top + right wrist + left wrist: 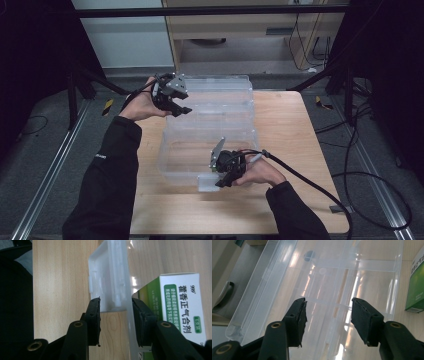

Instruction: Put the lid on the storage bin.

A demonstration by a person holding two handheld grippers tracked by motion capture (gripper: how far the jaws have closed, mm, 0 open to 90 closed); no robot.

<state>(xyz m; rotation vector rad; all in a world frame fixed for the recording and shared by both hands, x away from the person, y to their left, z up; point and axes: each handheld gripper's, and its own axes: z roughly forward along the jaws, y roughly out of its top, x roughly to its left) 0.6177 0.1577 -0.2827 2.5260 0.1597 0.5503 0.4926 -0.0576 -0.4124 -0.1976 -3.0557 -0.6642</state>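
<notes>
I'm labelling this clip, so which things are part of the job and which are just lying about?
In the job:
- clear plastic box
- its front latch, straddled by the right gripper
- left gripper, open above the box's raised lid

Lying about, probably:
- green and white medicine carton, beside the box's wall
- wooden table

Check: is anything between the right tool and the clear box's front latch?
Nothing visible. The jaws of the right tool straddle the latch flap and the front wall of the clear box; the medicine carton lies beyond that wall, off to one side.

Box (183, 305) in bin (172, 150) — on table (295, 150)
</notes>
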